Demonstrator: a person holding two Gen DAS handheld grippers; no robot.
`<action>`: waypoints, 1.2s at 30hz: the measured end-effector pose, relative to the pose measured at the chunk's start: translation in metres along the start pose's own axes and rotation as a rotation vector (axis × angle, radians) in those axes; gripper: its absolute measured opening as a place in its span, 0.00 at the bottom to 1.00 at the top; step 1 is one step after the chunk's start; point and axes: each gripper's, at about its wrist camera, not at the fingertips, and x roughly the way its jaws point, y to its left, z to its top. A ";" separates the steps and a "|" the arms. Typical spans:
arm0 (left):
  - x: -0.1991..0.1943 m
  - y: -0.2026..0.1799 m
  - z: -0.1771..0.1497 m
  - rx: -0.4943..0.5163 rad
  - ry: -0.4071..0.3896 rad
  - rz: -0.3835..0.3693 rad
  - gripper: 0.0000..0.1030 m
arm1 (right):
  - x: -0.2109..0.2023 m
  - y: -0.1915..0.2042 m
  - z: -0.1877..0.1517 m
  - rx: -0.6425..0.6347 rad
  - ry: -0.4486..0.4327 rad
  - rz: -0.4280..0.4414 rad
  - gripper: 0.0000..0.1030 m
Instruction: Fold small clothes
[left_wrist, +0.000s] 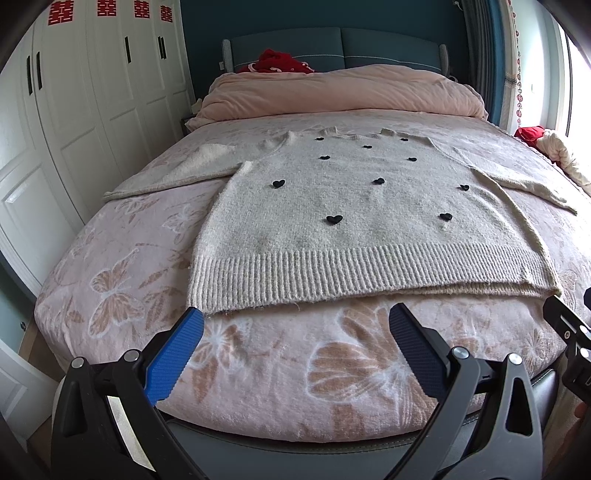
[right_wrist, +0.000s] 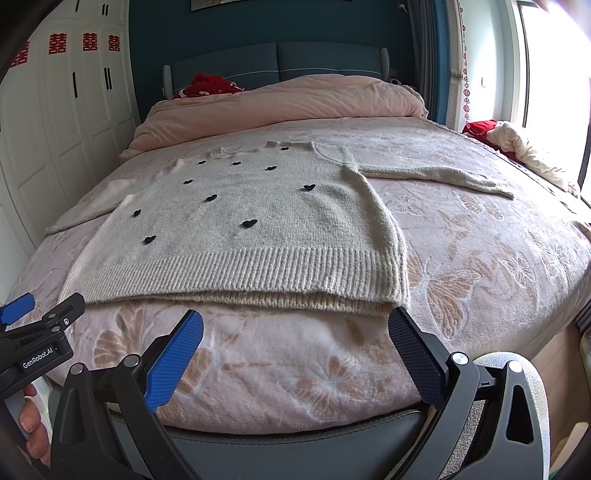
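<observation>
- One grey knitted sweater (left_wrist: 354, 218) lies flat and face up on the bed (left_wrist: 122, 280), its ribbed hem toward the foot edge and its neckline toward the pink duvet (left_wrist: 343, 92).
- Ten or so small black hearts (left_wrist: 334, 219) dot the sweater's front.
- Both sleeves are spread outward from the sweater's body: one sleeve (left_wrist: 173, 173) reaches toward the white wardrobe (left_wrist: 74, 92), the other sleeve (right_wrist: 432, 171) toward the window side.
- Under the sweater sits a pink bedspread with a butterfly pattern (right_wrist: 480, 266).
- Left tongs (left_wrist: 295, 332) are spread wide, holding nothing; the left blue pad tip sits just at the sweater's hem corner on the wardrobe side, though contact cannot be confirmed.
- Right tongs (right_wrist: 295, 332) are likewise spread wide and holding nothing; the dark right pad tip sits just below the sweater's hem corner on the window side.
- Seen from the right wrist camera, the left tongs appear at the frame's left edge, beside the sweater's hem, with a fingertip (right_wrist: 31, 421) of the holding hand visible below.
- Beyond the sweater, a red cloth (left_wrist: 275, 62) rests against the blue headboard (left_wrist: 332, 48) behind the duvet.
- To the window side of the sweater, a cream bundle (right_wrist: 532, 155) and another red item (right_wrist: 480, 127) lie at the bed's edge.
</observation>
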 end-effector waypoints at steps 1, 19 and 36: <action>0.000 0.000 0.000 0.001 -0.001 0.002 0.95 | 0.000 0.000 0.000 0.000 0.000 0.000 0.95; 0.001 0.000 -0.001 -0.005 0.001 0.004 0.95 | 0.002 0.001 -0.002 0.004 0.008 0.004 0.95; 0.023 0.015 0.021 -0.073 0.069 -0.042 0.95 | 0.090 -0.176 0.100 0.349 0.050 -0.086 0.95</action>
